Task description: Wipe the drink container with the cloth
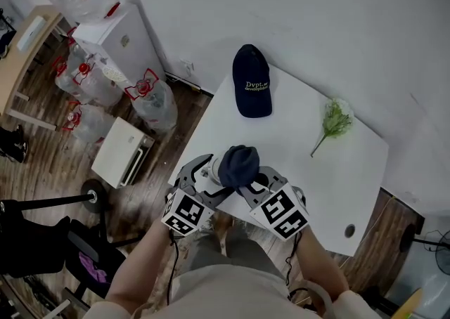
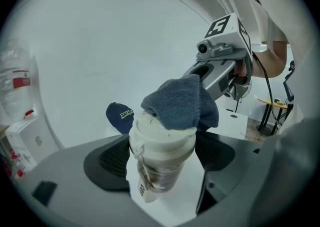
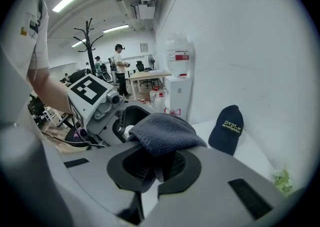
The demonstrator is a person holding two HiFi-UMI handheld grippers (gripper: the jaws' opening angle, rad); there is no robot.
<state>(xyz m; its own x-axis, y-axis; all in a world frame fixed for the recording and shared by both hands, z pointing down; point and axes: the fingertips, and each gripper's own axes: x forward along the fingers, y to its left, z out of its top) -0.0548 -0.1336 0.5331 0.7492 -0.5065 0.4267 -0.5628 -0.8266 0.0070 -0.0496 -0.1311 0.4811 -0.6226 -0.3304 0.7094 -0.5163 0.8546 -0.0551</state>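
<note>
My left gripper point(image 2: 162, 158) is shut on a clear plastic drink cup point(image 2: 161, 158) with a white lid and a paper label, held a little tilted above the near edge of the white table point(image 1: 302, 163). A dark blue cloth point(image 2: 181, 104) is draped over the cup's lid. My right gripper point(image 3: 156, 167) is shut on that cloth point(image 3: 164, 133) and presses it onto the lid from the other side. In the head view the cloth point(image 1: 238, 165) covers the cup between the left gripper point(image 1: 200, 184) and the right gripper point(image 1: 256, 187).
A navy cap point(image 1: 252, 81) lies at the table's far left edge and a green plant sprig point(image 1: 333, 121) at the far right. Water jugs point(image 1: 144, 96) and a white dispenser point(image 1: 123, 36) stand on the floor to the left. A white wall runs behind.
</note>
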